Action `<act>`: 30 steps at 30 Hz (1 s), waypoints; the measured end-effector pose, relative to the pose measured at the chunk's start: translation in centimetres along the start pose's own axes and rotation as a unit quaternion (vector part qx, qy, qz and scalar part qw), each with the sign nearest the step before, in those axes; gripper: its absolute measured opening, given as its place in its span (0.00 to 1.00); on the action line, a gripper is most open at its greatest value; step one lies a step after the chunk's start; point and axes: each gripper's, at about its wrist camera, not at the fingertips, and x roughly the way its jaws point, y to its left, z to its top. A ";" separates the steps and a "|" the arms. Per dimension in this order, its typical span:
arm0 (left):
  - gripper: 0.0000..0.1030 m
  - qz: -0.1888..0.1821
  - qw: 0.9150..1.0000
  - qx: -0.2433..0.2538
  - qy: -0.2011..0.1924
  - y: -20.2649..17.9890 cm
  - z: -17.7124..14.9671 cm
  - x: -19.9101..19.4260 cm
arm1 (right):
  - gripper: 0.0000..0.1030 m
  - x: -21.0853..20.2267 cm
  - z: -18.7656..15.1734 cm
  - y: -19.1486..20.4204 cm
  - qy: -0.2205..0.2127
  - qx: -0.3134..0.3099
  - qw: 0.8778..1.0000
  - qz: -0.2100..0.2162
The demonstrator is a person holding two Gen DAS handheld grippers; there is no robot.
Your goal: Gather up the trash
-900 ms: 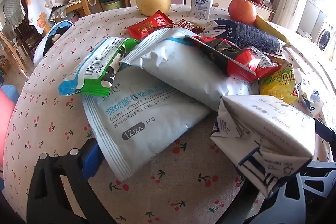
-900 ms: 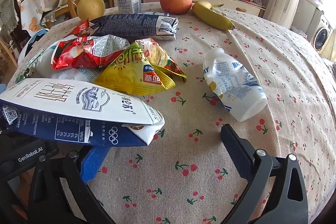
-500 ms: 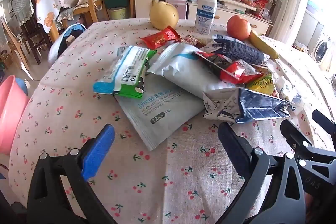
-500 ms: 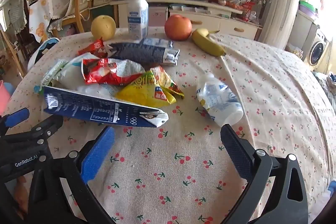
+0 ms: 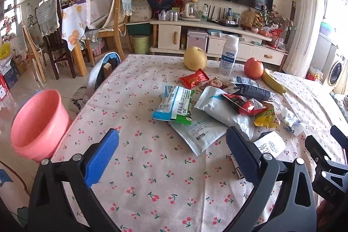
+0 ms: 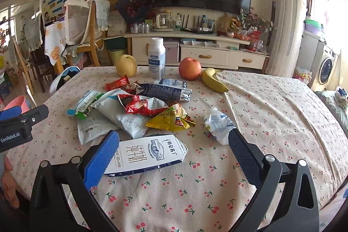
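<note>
A heap of wrappers lies mid-table: a green-and-blue pack (image 5: 174,104), white pouches (image 5: 219,111), a red bag (image 6: 141,104), a yellow bag (image 6: 171,118) and a dark carton (image 6: 167,91). A flattened white milk carton (image 6: 148,154) lies flat nearest me, and a crushed white bottle (image 6: 218,123) rests to its right. My left gripper (image 5: 171,153) hangs open over bare cloth, short of the heap. My right gripper (image 6: 173,154) is open too, its fingers straddling the milk carton's near side without touching. A pink bin (image 5: 38,123) stands off the table's left edge.
A pear (image 6: 126,65), an upright white bottle (image 6: 156,58), an apple (image 6: 189,68) and a banana (image 6: 214,79) stand at the far side of the cherry-print table (image 6: 271,112). Chairs (image 5: 108,21), a TV cabinet (image 6: 195,51) and a washing machine (image 6: 325,67) lie beyond.
Both grippers have pulled back and up from the heap, so the view widened. The milk carton that was raised close to the cameras now lies flat on the cloth.
</note>
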 end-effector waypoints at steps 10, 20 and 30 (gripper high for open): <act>0.96 0.001 0.998 -0.005 -0.057 2.4 0.4 -4.6 | 0.97 -5.3 -0.8 2.2 -0.084 -0.001 0.996 -0.003; 0.96 -0.006 0.996 -0.019 -0.083 4.0 0.5 -6.6 | 0.97 -8.6 -1.3 2.5 -0.146 0.003 0.989 -0.022; 0.96 -0.004 0.995 -0.010 -0.098 3.7 0.4 -7.2 | 0.97 -8.8 -1.5 2.0 -0.136 0.007 0.990 -0.022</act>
